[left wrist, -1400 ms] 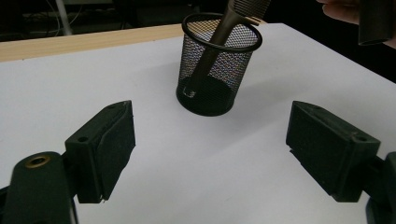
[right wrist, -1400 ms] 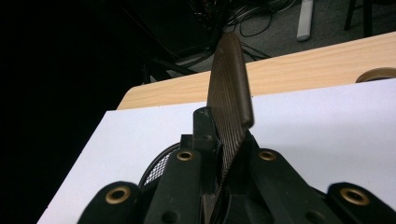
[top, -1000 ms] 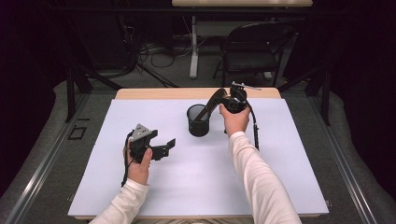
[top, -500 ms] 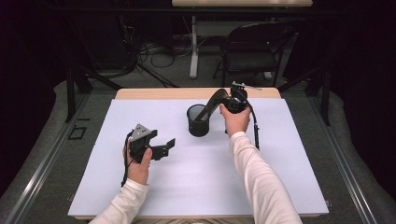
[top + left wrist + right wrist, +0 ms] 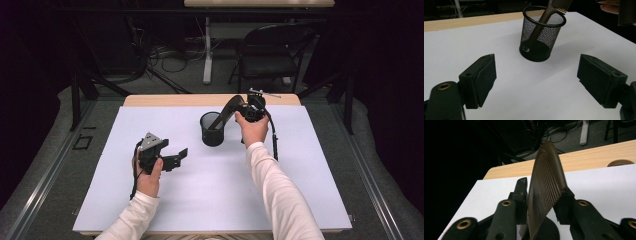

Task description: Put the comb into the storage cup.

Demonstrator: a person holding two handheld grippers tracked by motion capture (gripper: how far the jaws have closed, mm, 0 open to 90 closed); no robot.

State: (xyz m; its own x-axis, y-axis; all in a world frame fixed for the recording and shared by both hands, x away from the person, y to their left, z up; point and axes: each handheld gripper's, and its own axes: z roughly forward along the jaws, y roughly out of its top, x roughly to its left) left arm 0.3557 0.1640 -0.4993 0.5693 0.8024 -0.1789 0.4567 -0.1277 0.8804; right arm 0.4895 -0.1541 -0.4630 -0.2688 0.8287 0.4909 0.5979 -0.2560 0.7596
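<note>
The comb [image 5: 546, 190] leaned handle-down in the mesh cup [image 5: 213, 129] mid-counter, right gripper [image 5: 541, 202] jaws just easing open beside its toothed end, left gripper [image 5: 536, 82] jaws wide and empty; light, stiff, slick, best pinched flat across the spine.

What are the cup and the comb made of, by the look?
Cup: looks like black wire mesh, probably metal; you can see through its wall, and a solid rim rings the top. Matte finish.
Comb: dark brown, likely plastic; fine moulded teeth and a slight sheen. Could be another material; the look leaves that open.
</note>
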